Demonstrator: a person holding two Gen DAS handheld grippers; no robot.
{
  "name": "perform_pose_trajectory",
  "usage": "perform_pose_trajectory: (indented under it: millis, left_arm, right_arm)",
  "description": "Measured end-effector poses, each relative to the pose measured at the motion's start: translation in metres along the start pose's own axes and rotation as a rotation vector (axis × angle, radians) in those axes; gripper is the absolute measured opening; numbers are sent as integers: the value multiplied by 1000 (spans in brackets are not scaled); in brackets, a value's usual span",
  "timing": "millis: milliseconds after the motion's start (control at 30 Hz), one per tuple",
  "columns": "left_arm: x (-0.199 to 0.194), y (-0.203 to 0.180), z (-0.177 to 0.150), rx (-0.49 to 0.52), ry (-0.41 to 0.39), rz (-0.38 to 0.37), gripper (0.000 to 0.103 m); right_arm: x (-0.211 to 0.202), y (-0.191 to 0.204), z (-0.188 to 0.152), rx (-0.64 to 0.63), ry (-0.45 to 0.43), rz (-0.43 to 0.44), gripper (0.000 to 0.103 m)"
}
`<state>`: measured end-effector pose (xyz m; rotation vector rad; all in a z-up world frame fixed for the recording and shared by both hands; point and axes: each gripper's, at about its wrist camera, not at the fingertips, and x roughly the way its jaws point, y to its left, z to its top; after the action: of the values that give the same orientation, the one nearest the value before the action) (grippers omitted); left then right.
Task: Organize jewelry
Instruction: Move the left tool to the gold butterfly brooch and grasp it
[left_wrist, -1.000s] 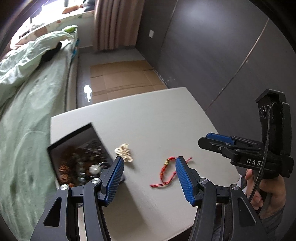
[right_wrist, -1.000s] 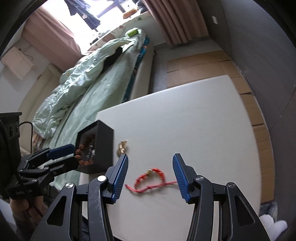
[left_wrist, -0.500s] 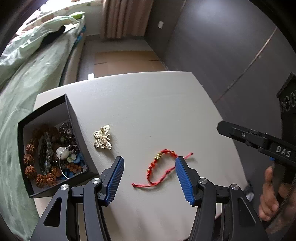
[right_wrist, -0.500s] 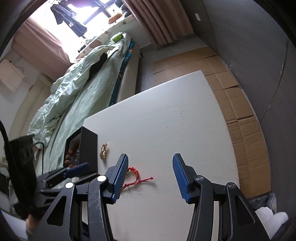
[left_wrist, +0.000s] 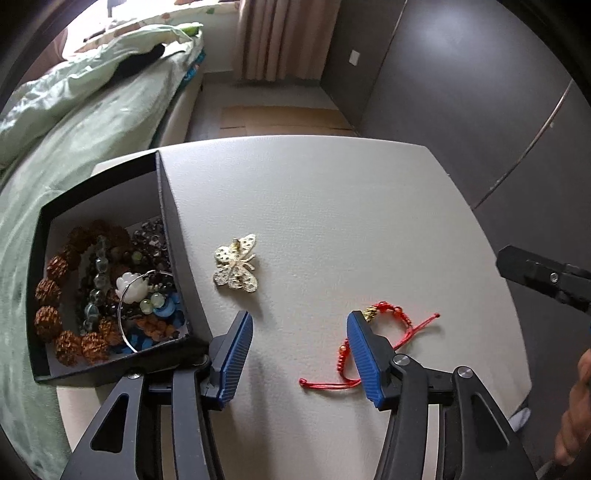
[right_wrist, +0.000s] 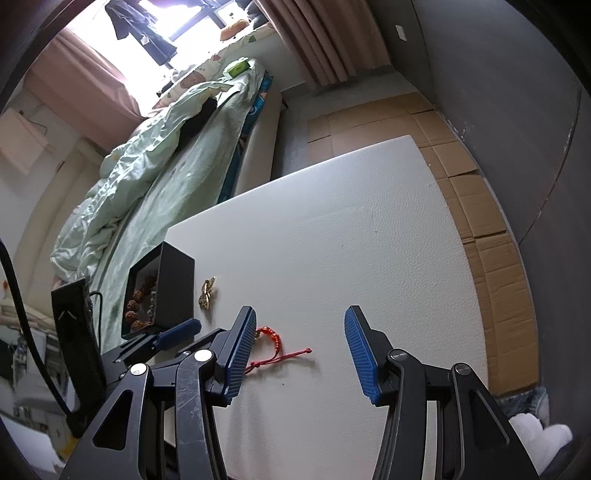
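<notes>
**Jewelry on the table, both grippers empty**

We hold our left gripper (left_wrist: 299, 354) and right gripper (right_wrist: 299, 350) spread wide, grasping nothing. The red braided cord bracelet (left_wrist: 384, 332) and gold butterfly brooch (left_wrist: 237, 268) lie on the white table (left_wrist: 332, 206), beside the black open-topped box (left_wrist: 177, 254) of beads.

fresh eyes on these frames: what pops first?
The red bracelet on the white table, partly behind the open left gripper. Then the gold butterfly brooch lying just right of the black box, which is packed with beads. The right gripper is open too.
</notes>
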<state>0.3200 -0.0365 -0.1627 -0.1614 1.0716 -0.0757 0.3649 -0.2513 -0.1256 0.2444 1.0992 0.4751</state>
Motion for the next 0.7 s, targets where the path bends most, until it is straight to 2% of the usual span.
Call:
perform_pose_trajectory:
  millis: [133, 433, 633, 700]
  left_arm:
    - [1, 10, -3, -43, -4, 38, 56]
    - [-8, 44, -4, -212, -57, 51, 56]
    - [-7, 33, -4, -269, -73, 26, 56]
    - [-8, 27, -3, -287, -88, 49, 56]
  right_arm:
    - [-1, -1, -1, -6, 6, 2, 51]
    - [0, -6, -5, -25, 31, -6, 51]
    - [-2, -5, -4, -20, 24, 12, 51]
    - [-2, -3, -4, -23, 24, 15, 51]
